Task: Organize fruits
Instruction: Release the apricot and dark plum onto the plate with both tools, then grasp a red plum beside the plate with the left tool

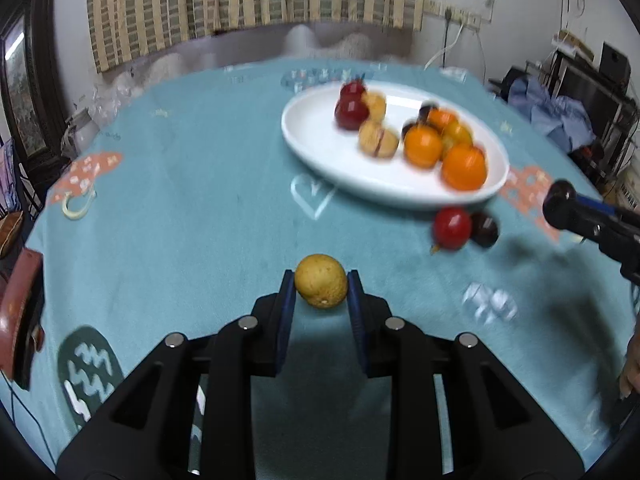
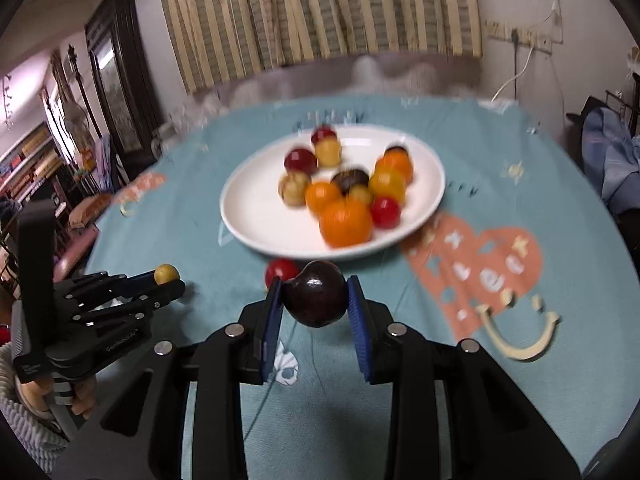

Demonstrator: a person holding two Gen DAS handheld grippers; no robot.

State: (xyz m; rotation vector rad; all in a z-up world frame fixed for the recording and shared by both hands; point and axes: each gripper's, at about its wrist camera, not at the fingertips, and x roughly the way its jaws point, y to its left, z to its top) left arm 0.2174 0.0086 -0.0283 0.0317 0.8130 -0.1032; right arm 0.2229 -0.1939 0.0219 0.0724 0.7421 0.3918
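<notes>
Teal cloth covers the bench (image 2: 520,160). Your right tool (image 2: 316,300) pinches a dark purple round plum (image 2: 316,300); left tool (image 1: 321,286) clamps a yellow fruit (image 1: 321,286). Carry both over the white oval plate (image 2: 256,216), lower gently, then release.

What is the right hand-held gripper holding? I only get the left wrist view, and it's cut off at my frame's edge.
Observer: It's the right hand-held gripper, shut on a dark purple round fruit, with a blue pad on each side.
Operator: Any red fruit near the big oranges?
Observer: Yes. A small red round fruit lies on the white oval plate, right beside the large orange fruit.
Operator: How does my gripper look from there?
Observer: The left hand-held gripper grips a small yellow round fruit, and a hand holds its handle.
</notes>
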